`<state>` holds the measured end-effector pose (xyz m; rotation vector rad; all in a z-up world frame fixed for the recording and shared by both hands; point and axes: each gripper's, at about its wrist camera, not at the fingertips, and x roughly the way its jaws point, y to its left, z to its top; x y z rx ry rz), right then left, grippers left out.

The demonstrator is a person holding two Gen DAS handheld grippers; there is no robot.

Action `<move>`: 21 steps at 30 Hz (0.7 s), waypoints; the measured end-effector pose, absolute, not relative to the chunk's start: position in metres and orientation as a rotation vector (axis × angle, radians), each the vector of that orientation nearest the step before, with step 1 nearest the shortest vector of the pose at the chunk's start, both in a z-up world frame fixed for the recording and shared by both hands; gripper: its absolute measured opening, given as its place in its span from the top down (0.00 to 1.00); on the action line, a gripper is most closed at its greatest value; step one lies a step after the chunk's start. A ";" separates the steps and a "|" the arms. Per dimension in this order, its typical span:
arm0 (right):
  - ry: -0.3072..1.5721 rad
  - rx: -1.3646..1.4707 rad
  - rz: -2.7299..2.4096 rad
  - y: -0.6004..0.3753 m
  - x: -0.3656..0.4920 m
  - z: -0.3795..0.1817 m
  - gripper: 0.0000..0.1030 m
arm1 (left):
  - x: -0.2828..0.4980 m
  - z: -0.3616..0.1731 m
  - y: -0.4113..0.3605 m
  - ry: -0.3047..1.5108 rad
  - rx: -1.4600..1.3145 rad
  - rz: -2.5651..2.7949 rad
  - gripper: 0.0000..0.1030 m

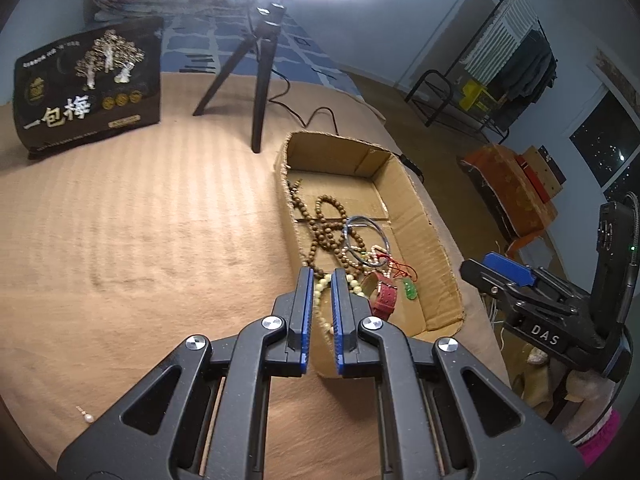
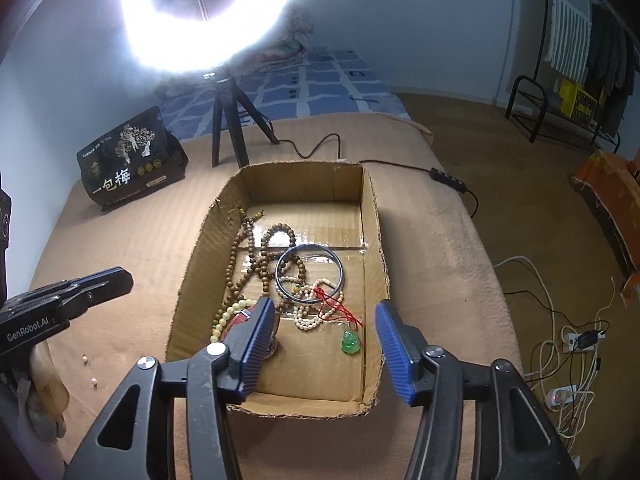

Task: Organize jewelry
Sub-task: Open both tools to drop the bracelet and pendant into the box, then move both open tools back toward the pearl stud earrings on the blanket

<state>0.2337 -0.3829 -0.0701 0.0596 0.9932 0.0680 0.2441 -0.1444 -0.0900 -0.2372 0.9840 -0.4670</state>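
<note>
Your left gripper (image 1: 322, 276) hangs over the near left corner of the cardboard box (image 2: 372, 216), its ribbed blue pads drawn almost together with nothing pinched between them; the pale beads seen in the slit lie below, inside the box. Your right gripper (image 2: 326, 320) stands with its jaws wide apart above the near end of the box, holding nothing.

The box is shallow, rectangular, raw corrugated card with ragged cut edges and a glossy strip of tape across its floor. The jewelry lies heaped in it: a long string of round brown wooden beads (image 2: 256, 256) looped along the left wall, a smooth metal bangle (image 2: 309, 272) lying flat over them, a strand of small cream beads (image 2: 308, 312) tangled with thin red cord (image 2: 340, 308), and a glossy green pendant (image 2: 350, 342) lying apart on the bare floor. A red textured strap (image 1: 384, 294) shows beside the green pendant in your left view, and a string of larger pale yellowish beads (image 2: 226, 316) curls by the left wall.

The box sits on a soft, ribbed tan blanket (image 1: 140, 220). Two small pearly earrings (image 2: 89, 370) lie loose on it, left of the box.
</note>
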 end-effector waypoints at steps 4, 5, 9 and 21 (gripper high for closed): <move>0.978 0.052 0.080 -0.378 0.226 -0.063 0.36 | 0.238 -0.082 -0.128 0.956 -0.220 -0.438 0.82; 0.971 0.047 0.087 -0.376 0.224 -0.062 0.34 | 0.236 -0.080 -0.123 0.946 -0.216 -0.428 0.67; 0.945 0.016 0.113 -0.363 0.215 -0.056 0.27 | 0.228 -0.072 -0.103 0.897 -0.204 -0.383 0.45; 0.920 -0.057 0.264 -0.292 0.192 -0.057 0.27 | 0.199 -0.075 -0.022 0.869 -0.154 -0.281 0.45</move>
